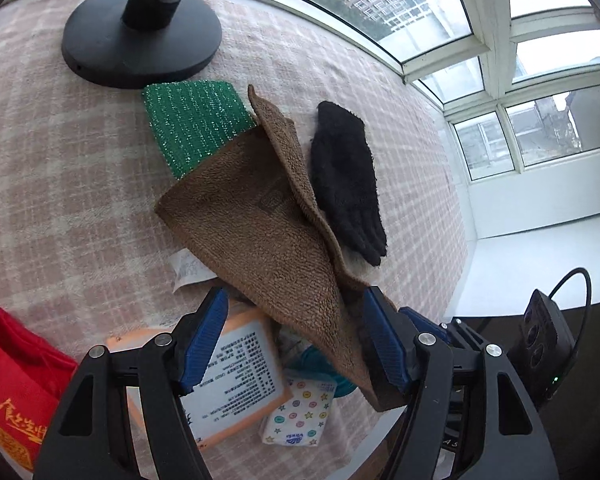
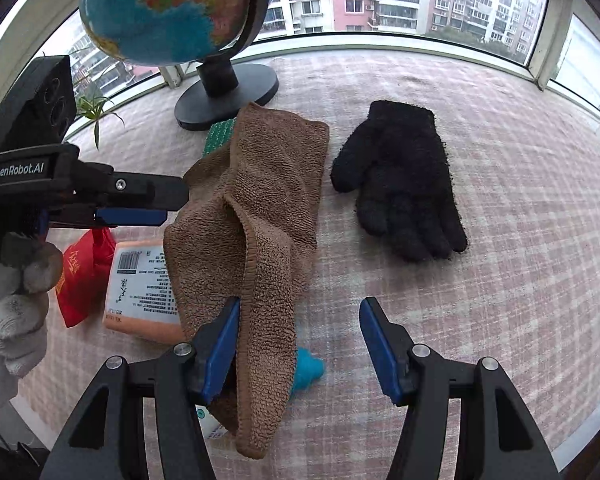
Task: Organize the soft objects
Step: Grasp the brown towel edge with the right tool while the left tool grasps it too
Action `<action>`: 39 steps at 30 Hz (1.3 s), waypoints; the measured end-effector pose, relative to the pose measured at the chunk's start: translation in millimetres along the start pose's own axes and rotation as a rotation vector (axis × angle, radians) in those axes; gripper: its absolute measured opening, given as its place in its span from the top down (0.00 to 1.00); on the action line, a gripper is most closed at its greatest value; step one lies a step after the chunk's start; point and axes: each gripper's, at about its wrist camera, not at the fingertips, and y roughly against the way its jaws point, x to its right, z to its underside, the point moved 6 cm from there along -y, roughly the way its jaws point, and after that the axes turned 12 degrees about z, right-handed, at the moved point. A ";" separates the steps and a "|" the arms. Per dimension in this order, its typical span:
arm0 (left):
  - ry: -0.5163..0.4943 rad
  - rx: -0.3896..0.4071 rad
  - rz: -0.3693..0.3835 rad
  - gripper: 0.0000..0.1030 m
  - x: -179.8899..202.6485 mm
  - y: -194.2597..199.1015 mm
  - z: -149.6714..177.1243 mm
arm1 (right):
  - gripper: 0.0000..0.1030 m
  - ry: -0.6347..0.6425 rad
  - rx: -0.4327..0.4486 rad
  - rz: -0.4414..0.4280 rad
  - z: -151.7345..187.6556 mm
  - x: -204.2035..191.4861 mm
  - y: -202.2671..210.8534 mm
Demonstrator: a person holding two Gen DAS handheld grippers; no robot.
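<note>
Where plaid cloth [image 2: 500, 240] spreads — looped brown towel [image 2: 260, 220], fuzzy black glove [image 2: 400, 184]

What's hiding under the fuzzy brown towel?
Under the fuzzy brown towel peek a sparkly green scrubbing cloth, an orange-edged packet, a teal thing and a white paper slip. Their covered parts stay hidden.

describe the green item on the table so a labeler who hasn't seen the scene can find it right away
Start at the globe and drop to its round black base on the pink checked tablecloth. Right in front of that base lies a green scrubbing cloth, one end tucked under the brown towel. It is the only green thing there, with glittery threads, unlike the plain brown towel and the fuzzy black glove.
</note>
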 end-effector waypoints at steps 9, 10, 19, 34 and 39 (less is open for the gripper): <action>0.010 -0.052 -0.085 0.32 -13.6 -13.8 4.3 | 0.46 -0.017 0.003 -0.007 -1.3 1.2 -3.2; 0.024 -0.056 -0.078 0.32 -14.6 -15.9 4.5 | 0.46 -0.016 0.003 -0.009 -1.4 0.4 -4.0; 0.029 0.016 -0.042 0.33 0.3 -18.3 -20.1 | 0.46 -0.035 -0.007 -0.029 -0.7 3.4 -9.5; -0.018 0.025 -0.121 0.63 -0.6 -20.6 -40.6 | 0.68 -0.047 -0.043 -0.109 -0.9 -4.0 -18.1; -0.023 -0.006 -0.141 0.86 -5.3 -37.8 -41.8 | 0.76 -0.037 -0.044 -0.113 -2.0 -6.7 -19.9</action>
